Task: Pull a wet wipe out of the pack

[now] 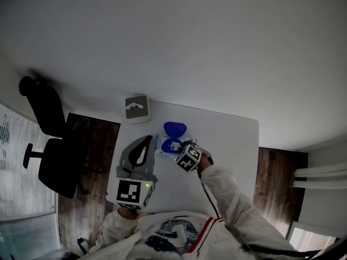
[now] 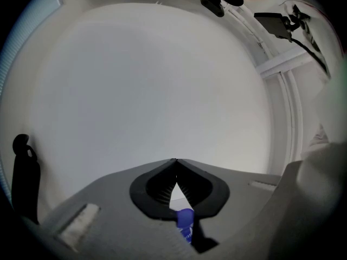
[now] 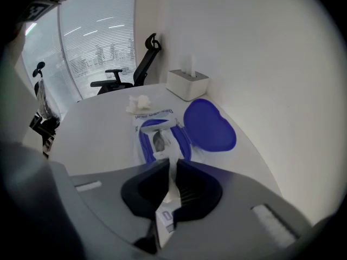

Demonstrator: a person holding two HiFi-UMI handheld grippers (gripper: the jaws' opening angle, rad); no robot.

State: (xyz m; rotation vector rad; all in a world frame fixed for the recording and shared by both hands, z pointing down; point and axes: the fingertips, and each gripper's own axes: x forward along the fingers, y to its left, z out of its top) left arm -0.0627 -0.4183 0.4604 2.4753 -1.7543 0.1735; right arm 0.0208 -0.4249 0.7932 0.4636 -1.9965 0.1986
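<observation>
Pack (image 3: 156, 137) of wipes lies flat on the desk (image 1: 230, 140) just in front of you. Its blue lid (image 3: 209, 124) is flipped back, so the hole in the top is open. Your right gripper (image 3: 173, 173) points steeply down at that hole. Its jaws are pressed together and pinch a thin white strip (image 3: 169, 155) that runs up out of the hole. I think this strip is the end of a wipe. But its lower end has print on it, so it could be a seal sticker; I cannot tell which. The strip runs right through the jaws, so I think the hold is firm enough to pull.

Your left gripper (image 2: 174, 161) is held level at the left of the pack and does not touch it. Its jaws are pressed together too, with nothing between them. Nothing holds the pack down, so it may lift when you pull. I would pull slowly, or rest the left gripper on the pack first. A tissue box (image 3: 187, 84) and a crumpled white ball (image 3: 140, 103) sit farther back, out of the way.
</observation>
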